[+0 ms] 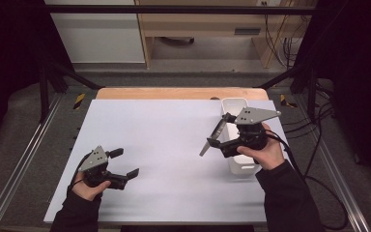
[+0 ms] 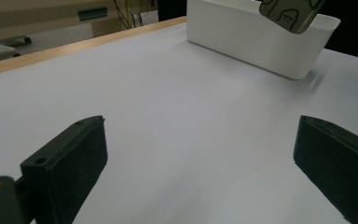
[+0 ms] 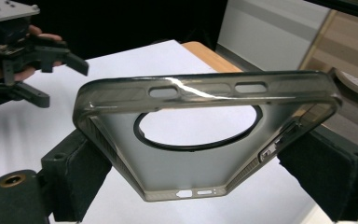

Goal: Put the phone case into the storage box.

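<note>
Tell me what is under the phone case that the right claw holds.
The phone case hangs in the air in the right claw, with bare white table below it. The white bin stands just behind; the hand and claw cover most of its inside.

High view looks forward and down over the whole table (image 1: 164,145). Left gripper view sits low, facing across it toward the white bin (image 2: 261,42), shared with the high view (image 1: 235,104). Right gripper view is close on a phone case (image 3: 200,135).

No readable text, label, brand, number or sign on anything in view.
</note>
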### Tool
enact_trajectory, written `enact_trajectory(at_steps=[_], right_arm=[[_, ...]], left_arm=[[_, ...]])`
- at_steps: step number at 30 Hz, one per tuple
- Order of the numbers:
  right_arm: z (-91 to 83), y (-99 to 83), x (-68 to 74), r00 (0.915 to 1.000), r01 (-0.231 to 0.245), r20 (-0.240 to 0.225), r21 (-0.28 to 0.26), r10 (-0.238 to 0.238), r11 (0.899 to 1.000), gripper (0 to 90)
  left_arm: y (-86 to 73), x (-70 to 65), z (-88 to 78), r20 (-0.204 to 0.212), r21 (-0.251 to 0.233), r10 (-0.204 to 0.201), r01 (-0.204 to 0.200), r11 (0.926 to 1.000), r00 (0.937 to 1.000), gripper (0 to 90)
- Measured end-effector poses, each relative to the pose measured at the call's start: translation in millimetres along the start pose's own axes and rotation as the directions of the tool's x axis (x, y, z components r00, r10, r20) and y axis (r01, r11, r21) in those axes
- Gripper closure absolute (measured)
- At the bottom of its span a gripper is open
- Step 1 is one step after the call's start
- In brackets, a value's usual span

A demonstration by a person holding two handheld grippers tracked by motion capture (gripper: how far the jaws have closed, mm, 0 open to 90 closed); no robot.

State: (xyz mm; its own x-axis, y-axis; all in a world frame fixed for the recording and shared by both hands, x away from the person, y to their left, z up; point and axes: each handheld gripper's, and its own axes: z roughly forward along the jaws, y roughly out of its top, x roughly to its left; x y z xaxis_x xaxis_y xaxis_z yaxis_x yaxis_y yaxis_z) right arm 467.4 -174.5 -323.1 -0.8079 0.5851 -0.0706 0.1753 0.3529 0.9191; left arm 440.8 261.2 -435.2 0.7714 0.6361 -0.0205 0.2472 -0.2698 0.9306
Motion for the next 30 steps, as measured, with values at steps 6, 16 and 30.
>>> enact_trajectory(at_steps=[6,16,30], right_arm=[[-1.0,6.7,-5.0,0.9991,-0.014,0.039,-0.001,0.014,1.000,11.7],[-6.1,16.8,-19.6,0.9890,-0.053,0.138,-0.008,0.053,0.999,11.7],[-11.0,22.7,-42.3,0.9574,-0.120,0.262,-0.017,0.120,0.993,11.7]], left_arm=[[-3.5,4.9,-1.8,-0.015,0.006,-0.009,0.009,0.9999,0.9999,2.0],[-6.4,9.2,-2.7,-0.031,0.014,-0.018,0.019,0.9997,0.9993,1.5],[-8.5,11.8,-2.6,-0.037,0.022,-0.021,0.022,0.9995,0.9991,1.2]])
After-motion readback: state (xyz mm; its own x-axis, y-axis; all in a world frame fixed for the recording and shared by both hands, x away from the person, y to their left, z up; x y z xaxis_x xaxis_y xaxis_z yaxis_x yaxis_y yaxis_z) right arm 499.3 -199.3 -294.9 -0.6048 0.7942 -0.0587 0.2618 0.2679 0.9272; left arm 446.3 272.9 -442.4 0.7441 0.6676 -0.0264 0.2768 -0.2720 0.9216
